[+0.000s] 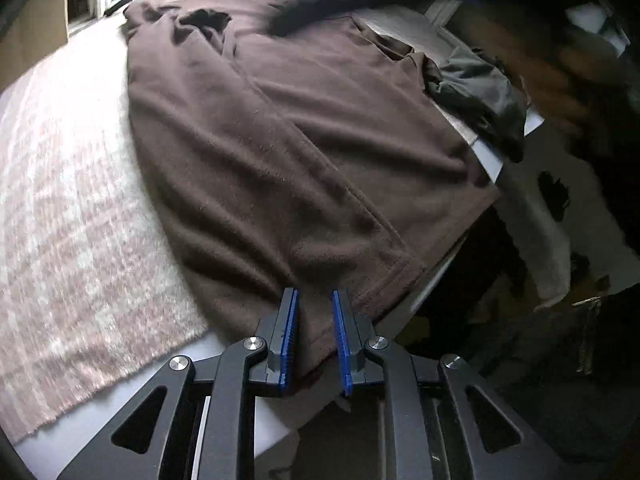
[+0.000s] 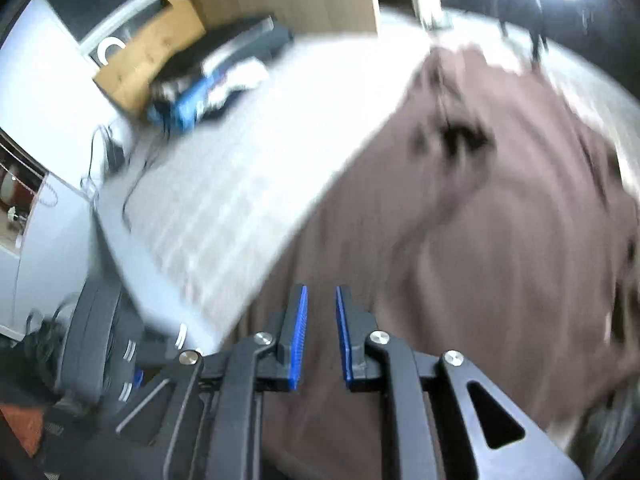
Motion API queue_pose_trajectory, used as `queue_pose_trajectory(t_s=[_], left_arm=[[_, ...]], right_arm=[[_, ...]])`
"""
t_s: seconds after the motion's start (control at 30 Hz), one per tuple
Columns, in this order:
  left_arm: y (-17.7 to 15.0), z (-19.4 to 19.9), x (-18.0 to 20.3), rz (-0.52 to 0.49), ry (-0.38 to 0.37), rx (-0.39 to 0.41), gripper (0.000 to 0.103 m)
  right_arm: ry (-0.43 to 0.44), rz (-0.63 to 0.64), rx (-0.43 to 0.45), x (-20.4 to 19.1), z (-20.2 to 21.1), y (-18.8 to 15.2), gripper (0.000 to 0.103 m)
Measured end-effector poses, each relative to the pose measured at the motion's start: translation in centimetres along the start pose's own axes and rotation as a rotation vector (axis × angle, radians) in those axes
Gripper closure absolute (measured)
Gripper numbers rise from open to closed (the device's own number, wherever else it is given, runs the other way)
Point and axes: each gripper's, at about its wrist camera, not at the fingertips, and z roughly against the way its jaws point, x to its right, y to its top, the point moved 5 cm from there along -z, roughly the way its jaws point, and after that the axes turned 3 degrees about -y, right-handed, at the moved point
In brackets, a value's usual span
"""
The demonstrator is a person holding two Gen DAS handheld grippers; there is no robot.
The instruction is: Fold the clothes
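Observation:
A brown fleece garment [image 1: 280, 140] lies spread on a pale knitted blanket [image 1: 60, 220], with a long fold line down its middle. Its near corner reaches the table's front edge and sits between the blue pads of my left gripper [image 1: 316, 294]. The jaws stand a little apart, and a sliver of white shows beside the right pad. In the blurred right wrist view, my right gripper [image 2: 322, 288] hovers over the same brown garment [image 2: 460, 240]. Its pads are apart with only cloth below them.
A dark grey-green garment [image 1: 480, 92] lies crumpled at the brown one's far right. A blurred arm [image 1: 560, 68] reaches in above it. The white table edge [image 1: 276, 420] is just under my left gripper. Stacked clutter [image 2: 208, 92], cables [image 2: 120, 168] and a dark chair [image 2: 92, 328] lie beyond the blanket [image 2: 248, 160].

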Motion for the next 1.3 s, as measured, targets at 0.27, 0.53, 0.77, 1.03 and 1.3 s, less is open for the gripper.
queue_pose_trajectory(t_s=[0.27, 0.53, 0.77, 1.03, 1.3], left_arm=[[-0.9, 4.1, -1.2, 0.048, 0.027, 0.002, 0.085], [0.9, 12.8, -5.1, 0.108, 0.064, 0.167, 0.072], [4.7, 9.2, -1.3, -0.025, -0.056, 0.145, 0.067], [8.4, 2.8, 6.7, -0.185, -0.176, 0.055, 0.067], [16.0, -2.9, 13.4, -0.35, -0.098, 0.062, 0.066]], right_arm=[[0.034, -0.091, -0.113, 0.9, -5.8, -0.8, 0.087], [-0.05, -0.423, 0.136, 7.3, 8.5, -7.8, 0.055], [-0.287, -0.73, 0.43, 12.6, 21.8, -18.6, 0.045], [-0.443, -0.707, 0.386, 13.0, 26.4, -22.0, 0.044], [-0.425, -0.535, 0.336, 18.9, 26.4, -15.6, 0.044]])
